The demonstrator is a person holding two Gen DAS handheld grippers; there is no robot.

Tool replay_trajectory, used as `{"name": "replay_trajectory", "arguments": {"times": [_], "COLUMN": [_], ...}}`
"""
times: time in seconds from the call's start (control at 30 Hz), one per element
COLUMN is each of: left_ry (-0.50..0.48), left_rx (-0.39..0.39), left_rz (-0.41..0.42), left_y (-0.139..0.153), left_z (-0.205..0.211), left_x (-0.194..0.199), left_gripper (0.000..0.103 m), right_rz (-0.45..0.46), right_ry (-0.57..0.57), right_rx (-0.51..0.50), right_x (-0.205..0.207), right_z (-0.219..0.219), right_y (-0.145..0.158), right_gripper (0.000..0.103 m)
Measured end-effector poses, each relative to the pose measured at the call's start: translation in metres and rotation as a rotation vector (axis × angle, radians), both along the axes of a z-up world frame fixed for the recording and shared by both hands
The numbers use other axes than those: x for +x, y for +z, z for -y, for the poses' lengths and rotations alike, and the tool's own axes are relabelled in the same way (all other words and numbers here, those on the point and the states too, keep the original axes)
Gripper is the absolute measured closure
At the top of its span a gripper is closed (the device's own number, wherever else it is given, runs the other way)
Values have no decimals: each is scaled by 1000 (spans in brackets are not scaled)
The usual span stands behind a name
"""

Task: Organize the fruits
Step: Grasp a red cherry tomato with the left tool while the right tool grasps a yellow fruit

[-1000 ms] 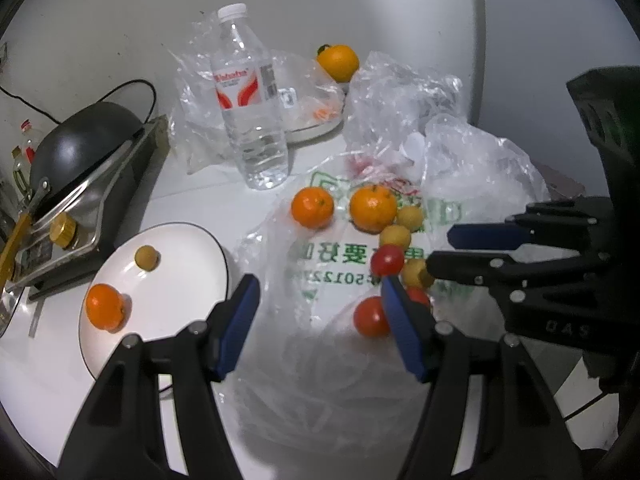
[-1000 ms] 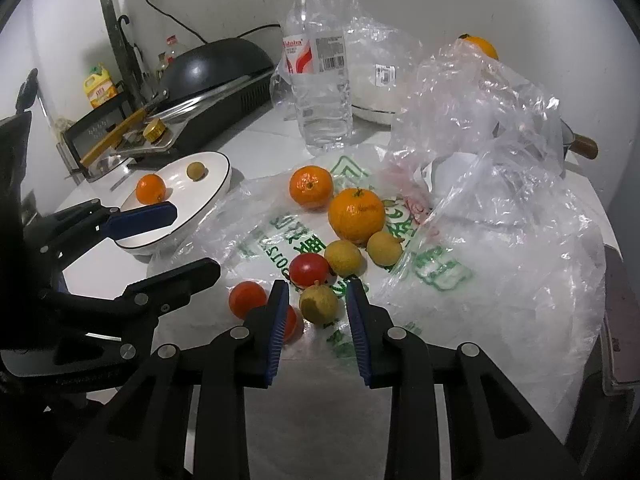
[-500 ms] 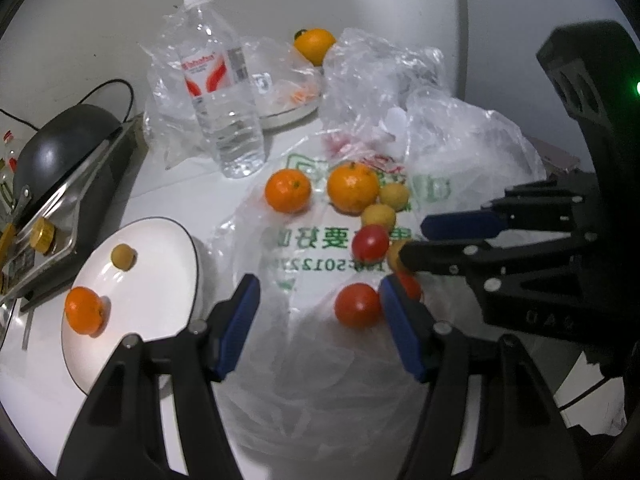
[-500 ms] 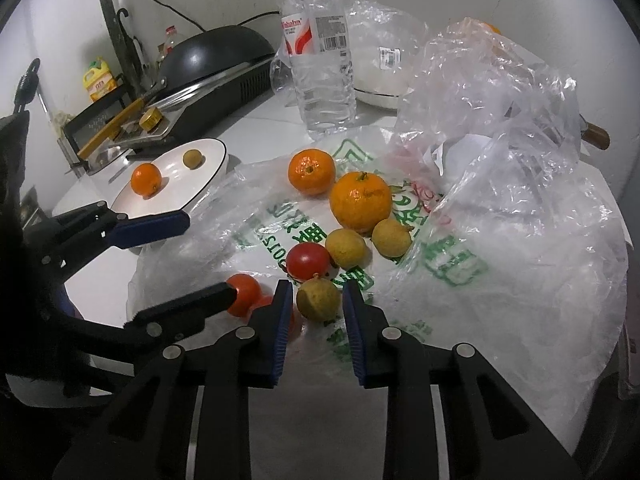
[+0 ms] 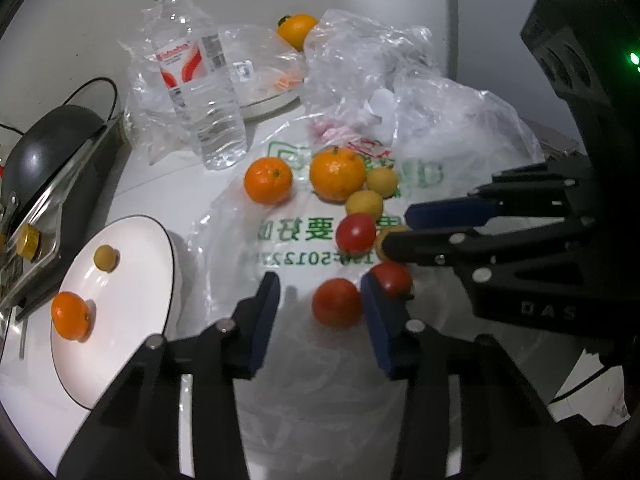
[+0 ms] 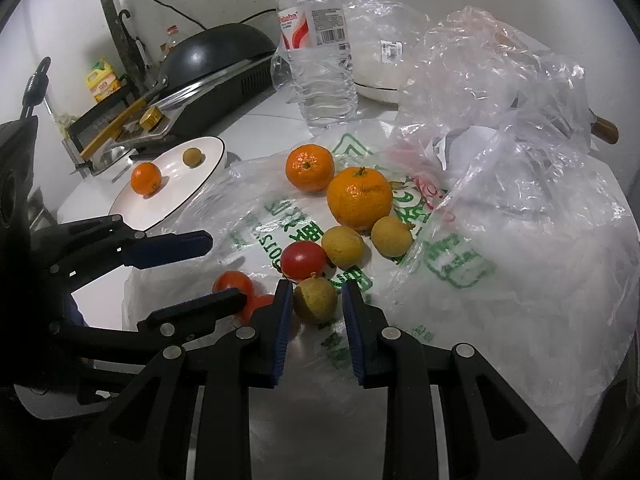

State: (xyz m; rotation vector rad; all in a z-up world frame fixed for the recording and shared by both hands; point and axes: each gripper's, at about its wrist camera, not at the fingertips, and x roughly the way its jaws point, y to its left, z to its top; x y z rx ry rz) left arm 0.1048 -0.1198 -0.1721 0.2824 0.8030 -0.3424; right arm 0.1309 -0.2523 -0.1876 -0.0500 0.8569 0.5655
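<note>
the right gripper [image 6: 314, 306] is closed snug on a small brown fruit [image 6: 315, 299] (near edge of the plastic bag [image 6: 520, 280]), while the left gripper [image 5: 320, 304], whose jaws have just been closing, sits part open around a red tomato [image 5: 337, 302], white plate [image 5: 132, 320] off left.

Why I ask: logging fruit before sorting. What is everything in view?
oranges: 4, orange; two on printed bag, one on plate, one at back
tomatoes: 3, red; bag's near edge
small fruits: 4, yellow-brown; three on bag, one on plate
plate: 1, white; left
bottle: 1, clear; behind fruit
clear bags: several; right
pan: 1, black; left
left hand-held gripper: 1, blue pads; jaws have just been closing, tomato between them
right hand-held gripper: 1, blue pads; shut on a small fruit
</note>
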Motion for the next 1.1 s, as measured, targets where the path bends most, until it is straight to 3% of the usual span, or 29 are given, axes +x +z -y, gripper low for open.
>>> {"name": "replay_trajectory", "arguments": {"times": [0.17,0.43,1.1], "left_ry": [-20,-8,-38], "left_rx": [-4,-21,-17], "left_rz": [-19,-78,-80], "left_y": [-2,-10,-13], "left_z": [3,3,12], "left_x": [0,7,4], "left_gripper": [72,72,74], "right_rz": [-5,-21,-36], "right_ry": [8,12,21], "right_rx": [11,40,55], "right_x": [2,5,5], "right_z": [1,4,6], "right_y": [0,-1,-2], "right_gripper": [78,78,78]}}
